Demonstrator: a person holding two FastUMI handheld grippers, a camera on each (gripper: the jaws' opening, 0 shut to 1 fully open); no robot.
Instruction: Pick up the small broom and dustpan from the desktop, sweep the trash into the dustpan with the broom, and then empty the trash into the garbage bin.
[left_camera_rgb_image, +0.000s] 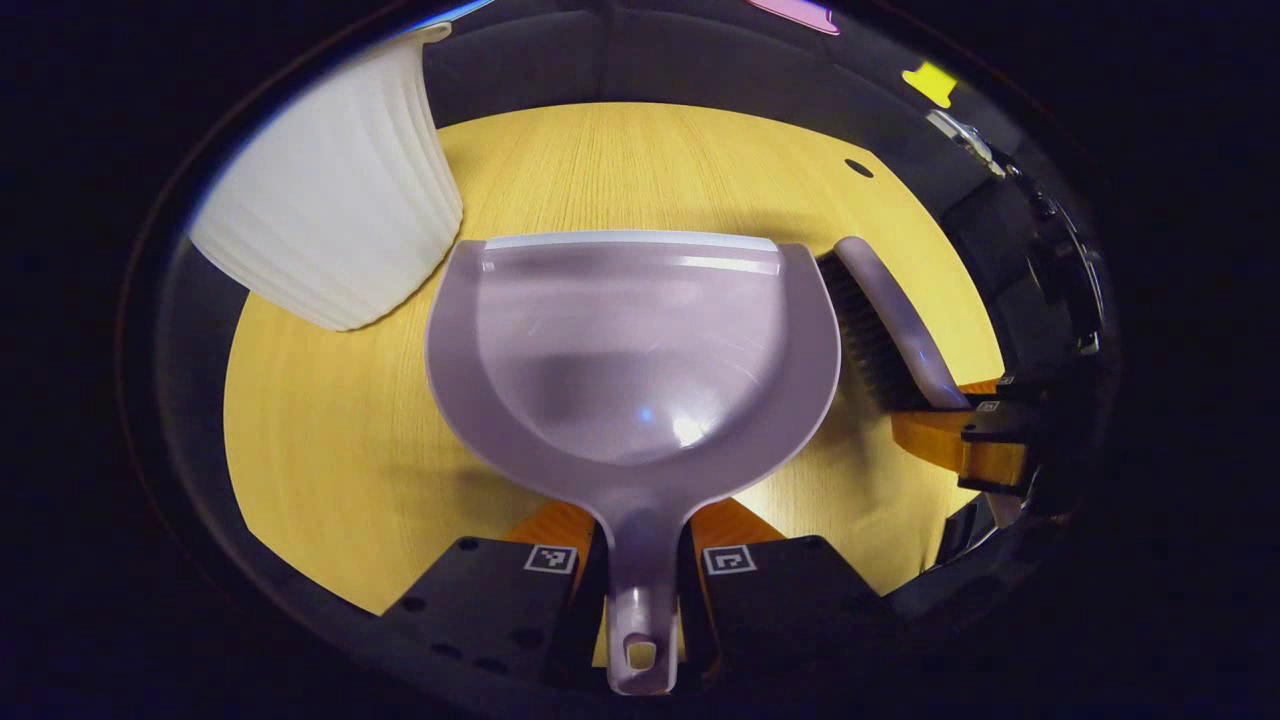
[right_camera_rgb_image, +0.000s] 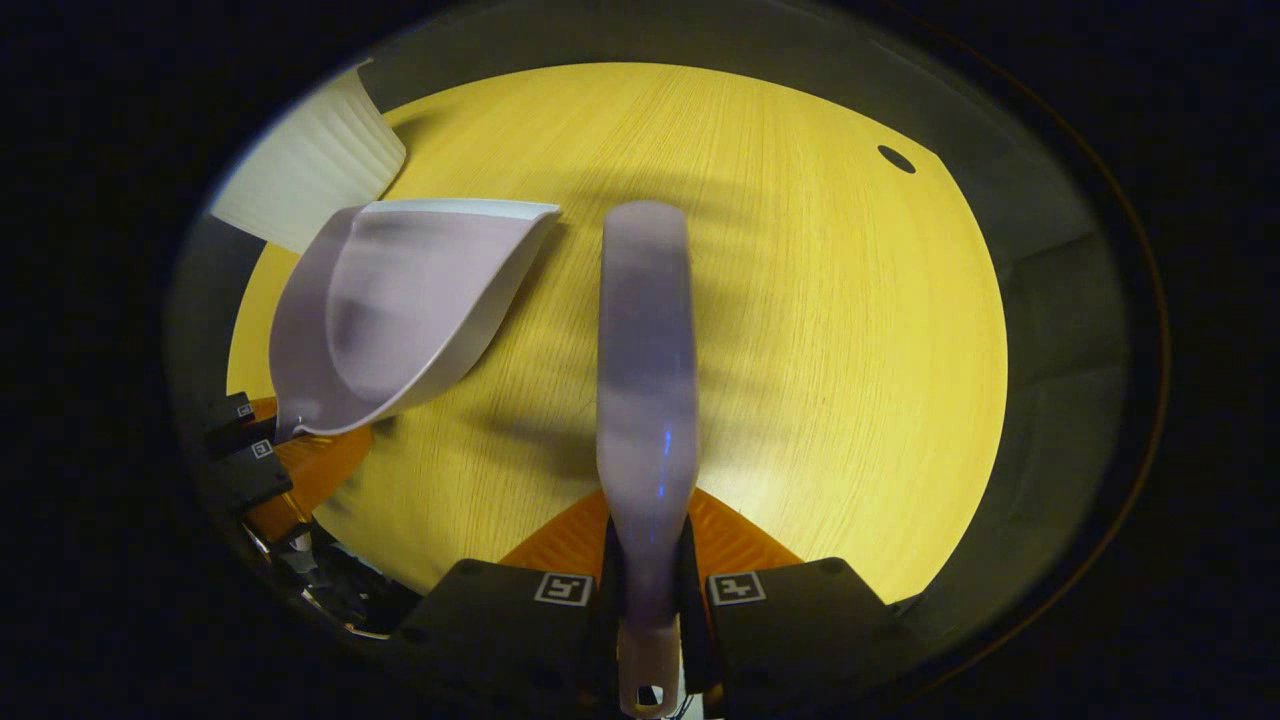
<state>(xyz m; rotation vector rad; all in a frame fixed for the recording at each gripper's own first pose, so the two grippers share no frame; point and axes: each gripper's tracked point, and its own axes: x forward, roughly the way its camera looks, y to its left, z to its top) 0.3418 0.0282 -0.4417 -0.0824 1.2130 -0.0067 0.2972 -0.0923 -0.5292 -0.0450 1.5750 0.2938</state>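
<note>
In the left gripper view my left gripper (left_camera_rgb_image: 641, 570) is shut on the handle of a pale lilac dustpan (left_camera_rgb_image: 630, 350), whose pan looks empty and lies low over the wooden desktop (left_camera_rgb_image: 330, 450). To its right is the small broom (left_camera_rgb_image: 890, 320), dark bristles facing the pan, held by the right gripper (left_camera_rgb_image: 985, 430). In the right gripper view my right gripper (right_camera_rgb_image: 648, 590) is shut on the broom's handle, and the broom's lilac back (right_camera_rgb_image: 645, 340) points forward over the desktop (right_camera_rgb_image: 820, 330). The dustpan (right_camera_rgb_image: 400, 300) shows at the left, held by the left gripper (right_camera_rgb_image: 250, 435).
A white ribbed garbage bin (left_camera_rgb_image: 335, 205) stands on the desktop just left of and behind the dustpan; its side (right_camera_rgb_image: 310, 165) shows at upper left in the right gripper view. A small dark hole (right_camera_rgb_image: 896, 158) marks the desktop's far right. Bare wood lies ahead of the broom.
</note>
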